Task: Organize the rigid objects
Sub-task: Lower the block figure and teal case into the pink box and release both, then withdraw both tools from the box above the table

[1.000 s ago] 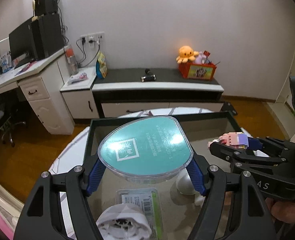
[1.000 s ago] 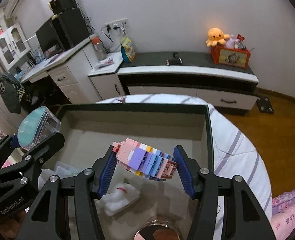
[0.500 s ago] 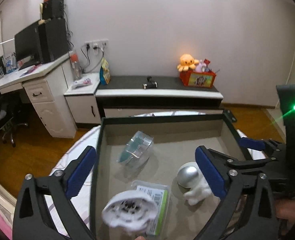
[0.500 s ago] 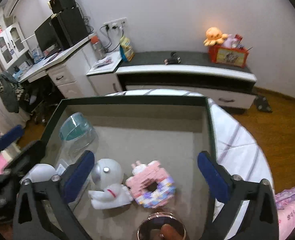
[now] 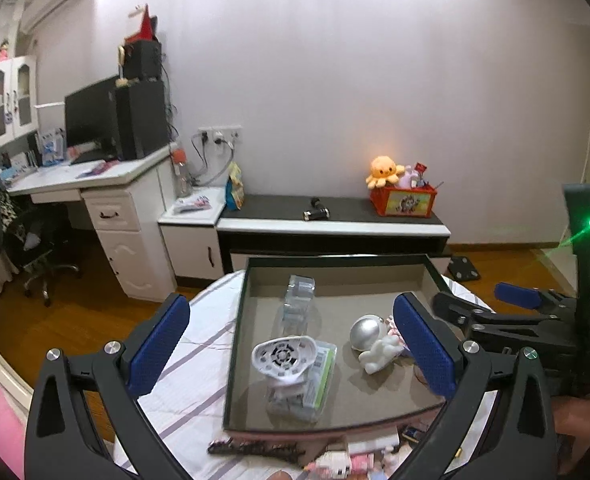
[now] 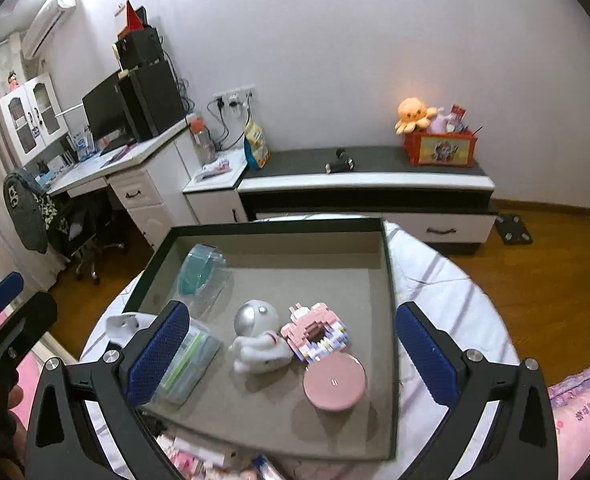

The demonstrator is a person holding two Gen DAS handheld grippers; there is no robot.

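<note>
Dark tray (image 6: pixel 389 320) holding astronaut figure (image 6: pixel 255 336), block donut (image 6: pixel 317 330), possibly a mask (image 5: pixel 285 358), both grippers spread, empty.

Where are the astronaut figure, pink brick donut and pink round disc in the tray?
astronaut figure (image 6: pixel 251 320): right wrist view, on its silver helmet.
pink brick donut (image 6: pixel 315 332): right wrist view, on its pink ring.
pink round disc (image 6: pixel 334 381): right wrist view, on its top face.
</note>
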